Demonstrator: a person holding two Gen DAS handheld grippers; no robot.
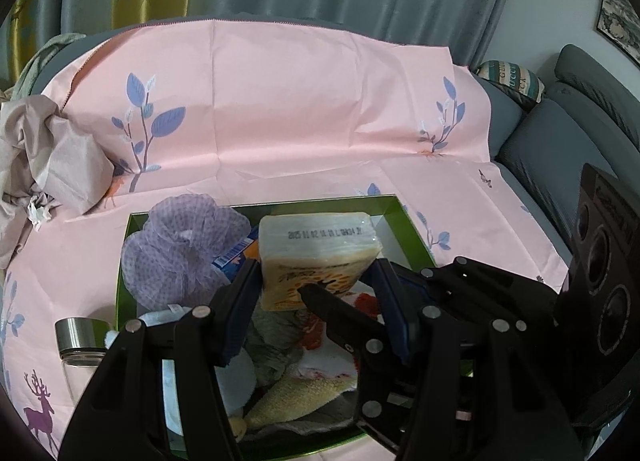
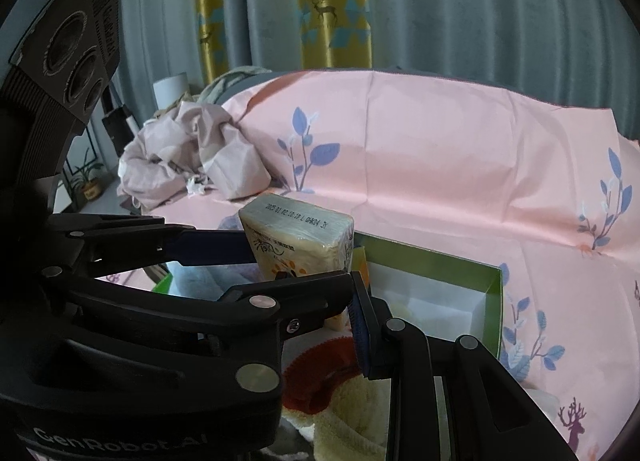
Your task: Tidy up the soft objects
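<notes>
Mid-placement, by the look of it: tissue pack (image 1: 316, 237) pinched upright between the pads of the left hand-held gripper (image 1: 316, 267), raised over the middle of the green box (image 1: 412, 217) on the pink sheet (image 1: 304, 109). Right hand-held gripper (image 2: 352, 289) close against the pack's near lower corner; cannot tell whether gripping it or spread. Already in the box: purple mesh puff (image 1: 180, 249) at far left, yellow towel (image 1: 296, 397) at the near side. Bare floor only in the far right corner. Next, probably: lower the pack into that corner, then release without squashing it.
</notes>
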